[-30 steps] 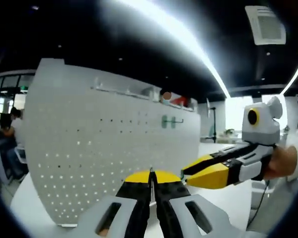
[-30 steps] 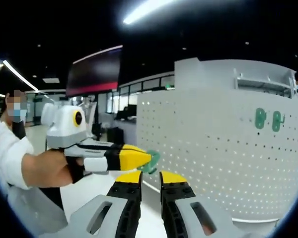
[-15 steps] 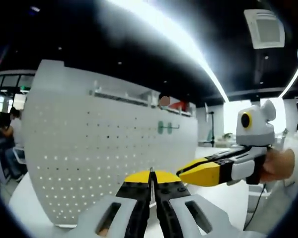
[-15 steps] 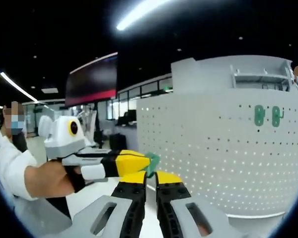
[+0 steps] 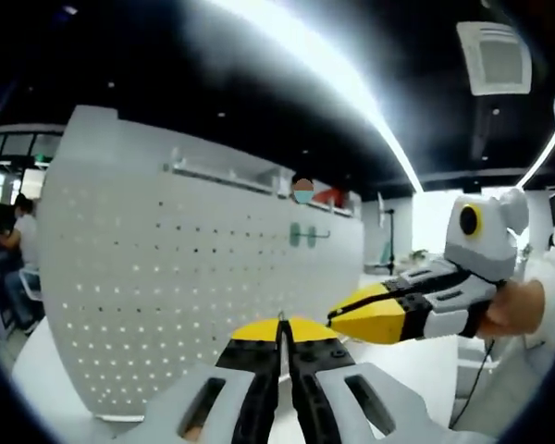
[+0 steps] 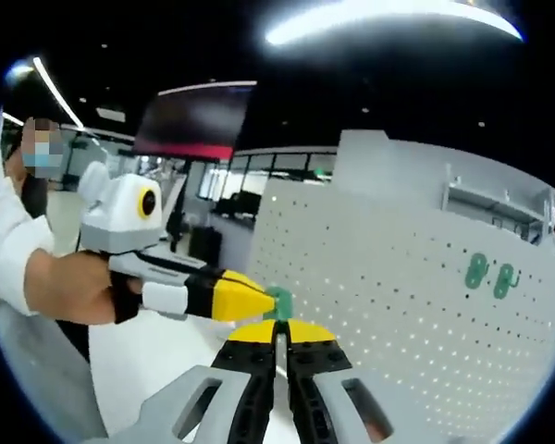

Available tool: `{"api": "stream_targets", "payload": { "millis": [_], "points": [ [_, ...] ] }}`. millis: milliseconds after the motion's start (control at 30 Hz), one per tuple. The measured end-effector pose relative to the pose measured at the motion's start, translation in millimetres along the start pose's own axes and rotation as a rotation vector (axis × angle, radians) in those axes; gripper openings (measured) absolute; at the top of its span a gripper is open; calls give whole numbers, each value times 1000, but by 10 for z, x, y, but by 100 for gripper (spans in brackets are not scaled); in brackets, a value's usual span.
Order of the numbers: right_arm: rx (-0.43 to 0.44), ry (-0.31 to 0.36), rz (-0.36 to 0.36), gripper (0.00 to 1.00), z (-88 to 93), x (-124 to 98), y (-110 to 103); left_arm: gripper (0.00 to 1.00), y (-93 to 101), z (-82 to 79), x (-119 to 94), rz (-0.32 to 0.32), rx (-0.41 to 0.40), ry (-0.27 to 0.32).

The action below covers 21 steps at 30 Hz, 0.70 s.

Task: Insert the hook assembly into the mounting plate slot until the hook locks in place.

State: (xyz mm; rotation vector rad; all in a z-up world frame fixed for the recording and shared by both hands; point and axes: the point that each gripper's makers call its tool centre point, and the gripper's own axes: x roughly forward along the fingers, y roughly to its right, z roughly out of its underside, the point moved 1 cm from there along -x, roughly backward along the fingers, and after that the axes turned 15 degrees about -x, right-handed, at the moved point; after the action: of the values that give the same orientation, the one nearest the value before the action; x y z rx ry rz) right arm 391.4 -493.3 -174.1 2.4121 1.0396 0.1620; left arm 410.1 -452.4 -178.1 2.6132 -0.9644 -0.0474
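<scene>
A white perforated mounting plate [image 5: 194,287] stands upright ahead of both grippers, also seen as the plate [image 6: 398,324]. Two green hooks [image 5: 301,235] hang high on it, the same hooks [image 6: 488,271]. My left gripper [image 5: 280,323] is shut. In the right gripper view it comes in from the left as the left gripper [image 6: 270,301], with a small green hook piece [image 6: 283,301] at its tip. My right gripper [image 6: 276,326] is shut just below that piece. It enters the left gripper view from the right as the right gripper [image 5: 335,319], held by a hand [image 5: 518,307].
The plate stands on a white table [image 6: 166,356]. A dark screen [image 6: 194,120] hangs behind at the left. A person's white sleeve [image 6: 9,250] and hand [image 6: 69,287] hold the left gripper. A seated person [image 5: 14,245] is far left.
My right gripper's jaws have gone from apart to shut. Both views have shifted with the hands. The green piece stays at the left gripper's tip.
</scene>
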Motion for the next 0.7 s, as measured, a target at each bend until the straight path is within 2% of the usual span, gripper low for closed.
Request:
{"api": "stream_targets", "payload": {
  "millis": [300, 700],
  "points": [
    [4, 0, -4, 1, 19, 36, 5, 1, 6, 23, 4, 8, -28, -3],
    [-39, -3, -12, 1, 0, 78, -28, 1, 110, 38, -6, 28, -33, -15]
  ]
}}
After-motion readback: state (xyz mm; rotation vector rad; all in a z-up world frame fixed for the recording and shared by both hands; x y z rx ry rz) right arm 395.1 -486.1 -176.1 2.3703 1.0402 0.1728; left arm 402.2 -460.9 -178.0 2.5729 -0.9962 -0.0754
